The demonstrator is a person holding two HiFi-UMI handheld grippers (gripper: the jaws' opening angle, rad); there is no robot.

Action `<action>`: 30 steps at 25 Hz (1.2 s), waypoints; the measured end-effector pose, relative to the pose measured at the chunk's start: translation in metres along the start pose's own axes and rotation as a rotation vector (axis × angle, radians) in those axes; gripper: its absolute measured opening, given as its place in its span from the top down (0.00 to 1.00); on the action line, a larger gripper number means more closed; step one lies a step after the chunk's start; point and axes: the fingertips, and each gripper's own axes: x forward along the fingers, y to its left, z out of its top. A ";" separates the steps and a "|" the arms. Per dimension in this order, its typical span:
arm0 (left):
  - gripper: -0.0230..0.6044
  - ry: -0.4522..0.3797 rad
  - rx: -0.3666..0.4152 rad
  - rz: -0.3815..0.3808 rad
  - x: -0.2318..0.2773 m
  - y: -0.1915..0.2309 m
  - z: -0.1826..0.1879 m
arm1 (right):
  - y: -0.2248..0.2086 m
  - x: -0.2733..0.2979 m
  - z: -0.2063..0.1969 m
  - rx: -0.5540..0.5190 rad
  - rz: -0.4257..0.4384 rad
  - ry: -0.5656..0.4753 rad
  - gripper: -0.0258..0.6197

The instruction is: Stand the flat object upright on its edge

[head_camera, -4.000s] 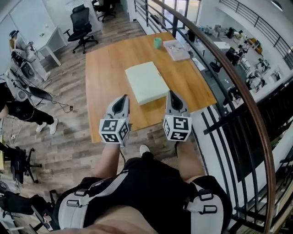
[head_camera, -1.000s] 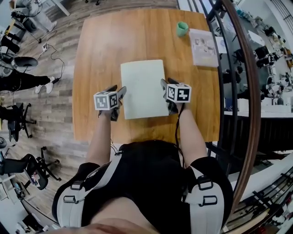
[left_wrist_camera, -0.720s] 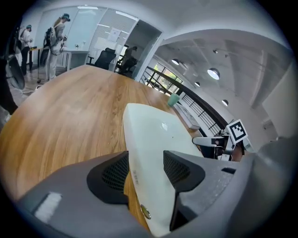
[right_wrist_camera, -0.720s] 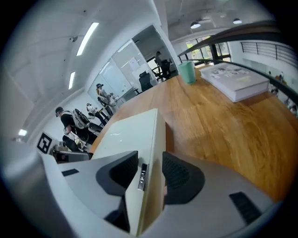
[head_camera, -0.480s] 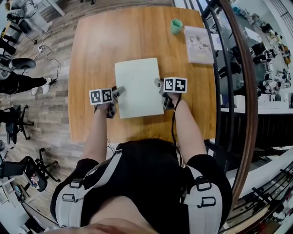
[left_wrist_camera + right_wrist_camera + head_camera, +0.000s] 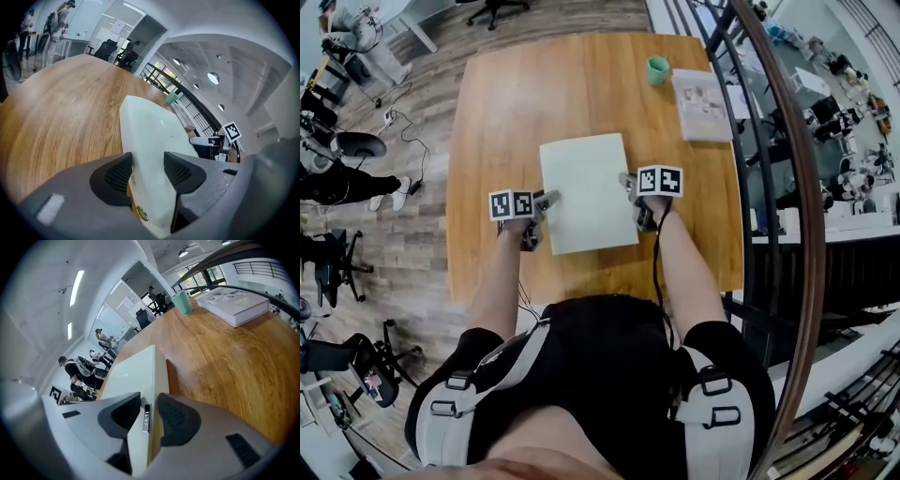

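Note:
A pale green flat box [image 6: 586,192] lies flat on the wooden table [image 6: 506,103]. My left gripper [image 6: 542,211] sits at its left edge. In the left gripper view the jaws [image 6: 147,171] straddle that edge of the box [image 6: 154,131], both pads against it. My right gripper [image 6: 634,197] is at the box's right edge. In the right gripper view its jaws [image 6: 149,411] are closing. They hold the box's rim [image 6: 133,373] and a small silver clasp between them, with the pads against the box.
A green cup [image 6: 656,69] and a book [image 6: 701,91] sit at the table's far right corner. A dark railing [image 6: 787,187] runs along the right side. The table's near edge is just in front of the person's legs. Office chairs and people are off to the left.
Four seconds ago both grippers hung in front of the table's near edge. Over the last second they stay at the box's two sides, and the box has turned slightly.

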 end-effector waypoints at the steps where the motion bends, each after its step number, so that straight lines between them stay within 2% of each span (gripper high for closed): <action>1: 0.61 -0.005 0.012 -0.002 -0.003 -0.002 -0.001 | 0.003 -0.004 0.000 -0.002 0.006 -0.010 0.76; 8: 0.62 -0.108 0.143 -0.016 -0.038 -0.024 0.028 | 0.041 -0.035 0.028 -0.113 0.029 -0.106 0.76; 20: 0.63 -0.301 0.376 -0.002 -0.095 -0.065 0.102 | 0.118 -0.097 0.099 -0.385 0.029 -0.426 0.76; 26: 0.63 -0.412 0.548 0.015 -0.110 -0.087 0.126 | 0.129 -0.126 0.114 -0.477 0.020 -0.588 0.76; 30: 0.64 -0.452 0.642 0.040 -0.104 -0.097 0.129 | 0.119 -0.133 0.112 -0.495 -0.013 -0.654 0.76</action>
